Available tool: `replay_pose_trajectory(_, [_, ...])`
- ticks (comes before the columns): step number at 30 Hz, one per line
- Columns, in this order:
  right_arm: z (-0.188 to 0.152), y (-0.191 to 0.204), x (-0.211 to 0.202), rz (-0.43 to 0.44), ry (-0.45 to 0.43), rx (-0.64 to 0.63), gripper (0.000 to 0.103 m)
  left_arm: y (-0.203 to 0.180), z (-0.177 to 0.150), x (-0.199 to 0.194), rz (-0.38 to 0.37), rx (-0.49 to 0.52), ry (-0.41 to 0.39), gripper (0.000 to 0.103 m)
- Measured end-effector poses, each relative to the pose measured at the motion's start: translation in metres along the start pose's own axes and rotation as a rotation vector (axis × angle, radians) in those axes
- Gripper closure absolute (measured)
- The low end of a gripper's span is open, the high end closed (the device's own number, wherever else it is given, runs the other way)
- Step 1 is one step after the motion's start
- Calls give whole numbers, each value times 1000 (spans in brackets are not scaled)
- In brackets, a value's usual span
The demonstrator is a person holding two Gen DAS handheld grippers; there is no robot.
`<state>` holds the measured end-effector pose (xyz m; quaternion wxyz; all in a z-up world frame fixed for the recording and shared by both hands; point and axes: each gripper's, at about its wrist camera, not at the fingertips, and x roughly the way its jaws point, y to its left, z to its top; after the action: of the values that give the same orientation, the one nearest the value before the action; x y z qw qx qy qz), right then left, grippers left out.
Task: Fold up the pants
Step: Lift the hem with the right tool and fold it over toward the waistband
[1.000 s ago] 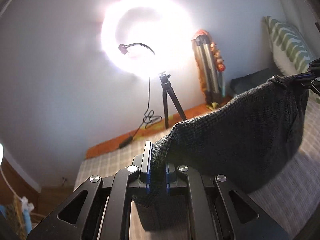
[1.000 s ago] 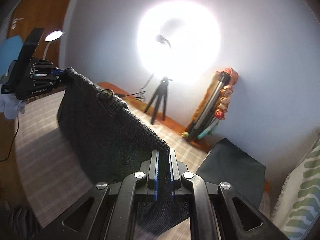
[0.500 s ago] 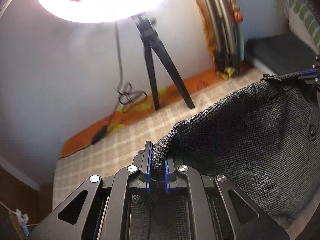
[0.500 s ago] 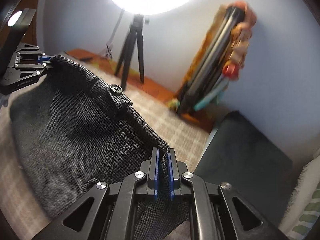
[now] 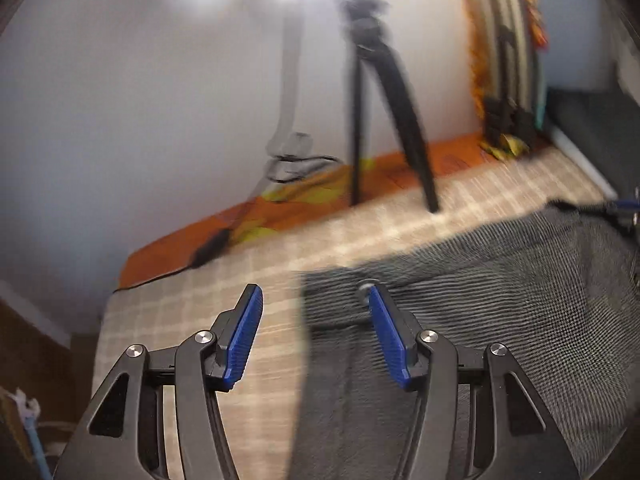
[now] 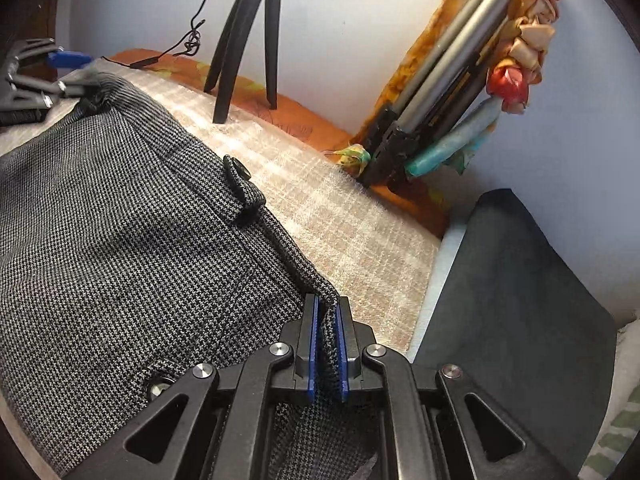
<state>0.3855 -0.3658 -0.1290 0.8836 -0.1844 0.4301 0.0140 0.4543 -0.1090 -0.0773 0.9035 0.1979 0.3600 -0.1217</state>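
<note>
Pose: left gripper (image 5: 316,330) was held low over the checked beige bedcover (image 5: 224,280), tilted fwd, blue pads (image 5: 244,338) spread wide, nothing between them. Right gripper (image 6: 326,344) was angled down at the bed, pads clamped narrow on the waistband edge of the grey houndstooth woven pants (image 6: 120,248). Pants were laid flat on the bedcover, waistband twd the black tripod (image 6: 244,40). No legible writing was seen.

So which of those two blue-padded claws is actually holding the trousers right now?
The right gripper: its jaws are shut on the waistband of the grey houndstooth woven pants. The left gripper has its jaws wide open, gripping nothing.
</note>
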Motion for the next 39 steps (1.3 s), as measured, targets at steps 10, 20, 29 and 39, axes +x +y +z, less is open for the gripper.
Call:
replay_pose_trajectory(10, [-10, -27, -49, 90, -120, 165, 43, 67, -67, -80, -63, -129, -30, 47])
replay_pose_trajectory(20, [-142, -16, -114, 341, -110, 324, 18, 17, -152, -109, -148, -33, 45, 47])
replay_pose_trajectory(29, [-169, 3, -95, 406, -30, 342, 18, 17, -160, -76, -177, -87, 141, 46])
replay_pose_trajectory(39, [-154, 22, -76, 442, 10, 284, 39, 5, -158, -62, -222, -65, 141, 62])
